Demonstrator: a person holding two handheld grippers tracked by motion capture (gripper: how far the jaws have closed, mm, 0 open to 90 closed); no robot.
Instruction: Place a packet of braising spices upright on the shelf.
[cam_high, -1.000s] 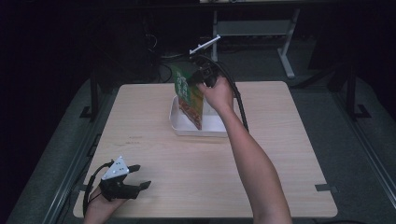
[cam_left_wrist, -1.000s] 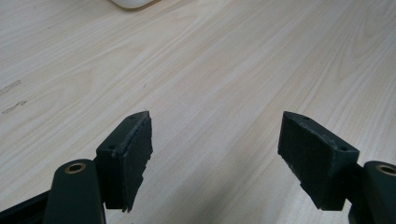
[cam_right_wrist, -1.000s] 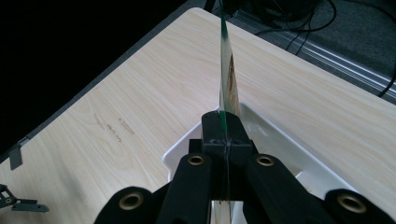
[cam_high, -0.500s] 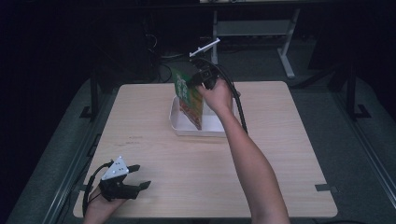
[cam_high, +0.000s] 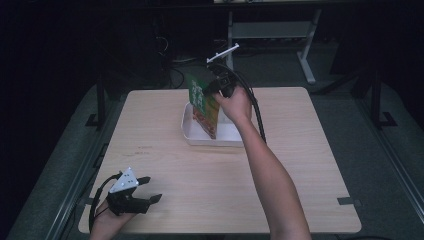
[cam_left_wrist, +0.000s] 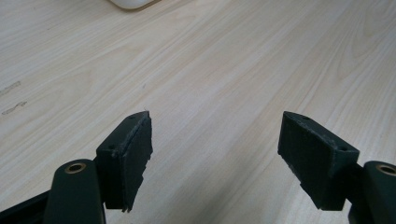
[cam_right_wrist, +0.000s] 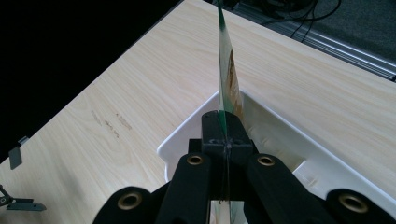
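A green and orange snack bag (cam_high: 204, 106) hangs upright over the white tray (cam_high: 188, 131) at the back middle of the table. My right gripper (cam_high: 214, 89) is shut on the bag's top edge. In the right gripper view the bag (cam_right_wrist: 229, 79) runs edge-on from the closed jaws, with the tray (cam_right_wrist: 187, 135) below it. My left gripper (cam_high: 149, 189) rests at the table's front left corner. Its jaws stand wide apart over bare wood, and the black pads (cam_left_wrist: 135, 149) hold nothing.
The light wood table (cam_high: 300, 150) has bare room to the right of the tray and across its front. A black cable (cam_high: 256, 112) trails from the right gripper. Metal frames (cam_high: 305, 55) and dark floor lie beyond the far edge.
The right gripper has lifted the bag slightly higher over the tray. The left gripper has stayed put.
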